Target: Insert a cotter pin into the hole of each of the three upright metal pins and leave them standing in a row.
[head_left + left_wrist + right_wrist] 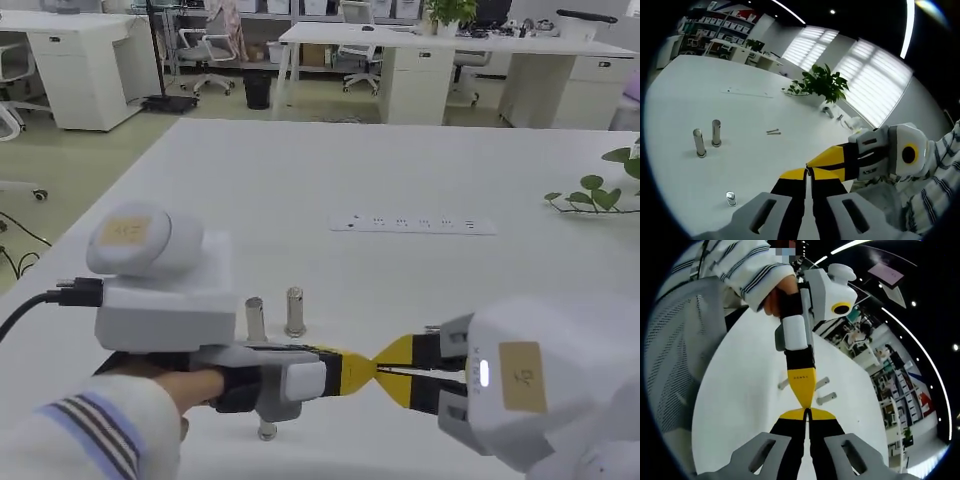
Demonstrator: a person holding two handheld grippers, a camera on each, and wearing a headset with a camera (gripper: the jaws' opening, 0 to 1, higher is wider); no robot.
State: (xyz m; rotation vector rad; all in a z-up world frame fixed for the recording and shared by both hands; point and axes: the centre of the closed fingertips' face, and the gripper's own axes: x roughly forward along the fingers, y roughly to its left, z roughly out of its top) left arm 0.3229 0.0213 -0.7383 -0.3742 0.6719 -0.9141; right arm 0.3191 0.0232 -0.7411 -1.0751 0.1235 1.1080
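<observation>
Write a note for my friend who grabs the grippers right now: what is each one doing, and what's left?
Left gripper: fingers shut.
Right gripper: fingers shut, tip to tip with the left; anything pinched is too small to see.
First pin and second pin stand side by side; third pin stands nearer, apart. Loose cotter pins lie on the table.
Done: no cotter pin seen in any pin.
Left: all three, then the row.

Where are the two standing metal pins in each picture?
Head view: the standing pins, near the middle, just behind the left gripper.
Left gripper view: pins at the left, side by side.
Right gripper view: pins just right of centre, looking tilted.
Shared landmark: left gripper and right gripper meeting, yellow tip to yellow tip.
</observation>
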